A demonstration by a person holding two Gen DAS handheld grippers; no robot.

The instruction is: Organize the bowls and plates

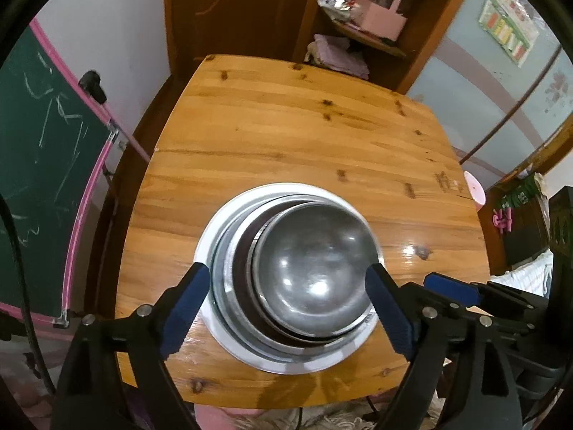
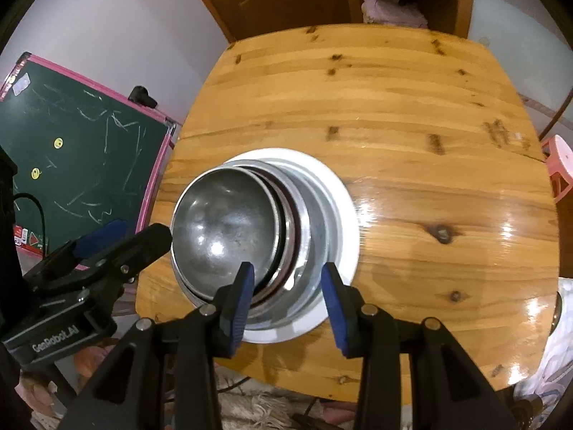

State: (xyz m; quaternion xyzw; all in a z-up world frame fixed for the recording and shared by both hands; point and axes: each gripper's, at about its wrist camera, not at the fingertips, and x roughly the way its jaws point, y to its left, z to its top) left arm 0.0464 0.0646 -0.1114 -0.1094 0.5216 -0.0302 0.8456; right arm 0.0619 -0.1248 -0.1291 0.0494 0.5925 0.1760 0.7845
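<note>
Left wrist view: my left fingers (image 1: pixel 186 308) spread wide, empty, straddling stack above near rim. Steel bowl (image 1: pixel 315 268) nested atop metal dishes on white plate (image 1: pixel 204 251), near front edge of worktop (image 1: pixel 286 125). Judge steel light, stiff, slippery; plate fragile; best pinch at rim.

Right wrist view: my right fingers (image 2: pixel 243 301) part-open, holding nothing, over stack's near edge. Only here: left gripper's (image 2: pixel 125 243) outer side beside bowl.
</note>
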